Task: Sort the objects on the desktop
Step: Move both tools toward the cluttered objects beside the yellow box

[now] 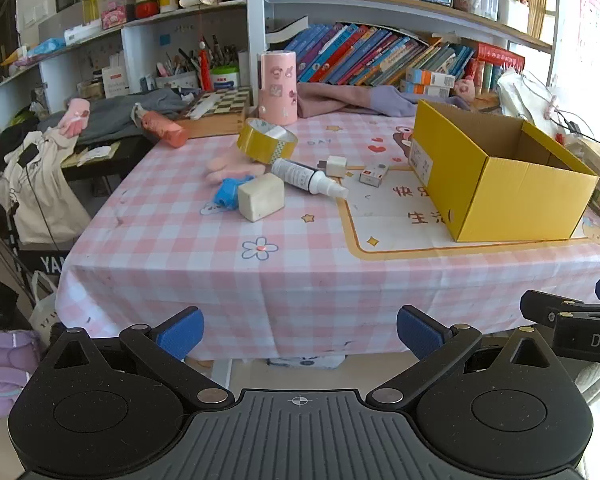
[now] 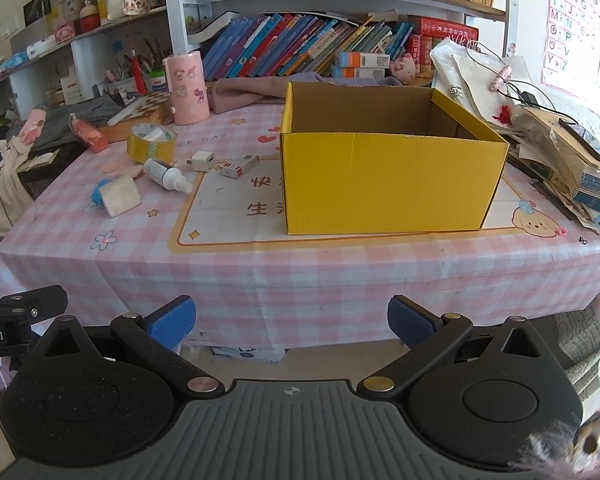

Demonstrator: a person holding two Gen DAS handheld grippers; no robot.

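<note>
Both grippers low before table edge: left gripper (image 1: 300, 334) jaws spread wide, empty; right gripper (image 2: 292, 326) same, wide and empty. Yellow cardboard box (image 2: 388, 184) open on pink checked tablecloth (image 1: 204, 276). Left of box, clustered: yellow tape roll (image 1: 266, 140), spray bottle (image 1: 308, 176) lying flat, white block (image 1: 260, 196), blue item (image 1: 228, 192), white charger (image 1: 336, 166), small carton (image 1: 374, 174)
</note>
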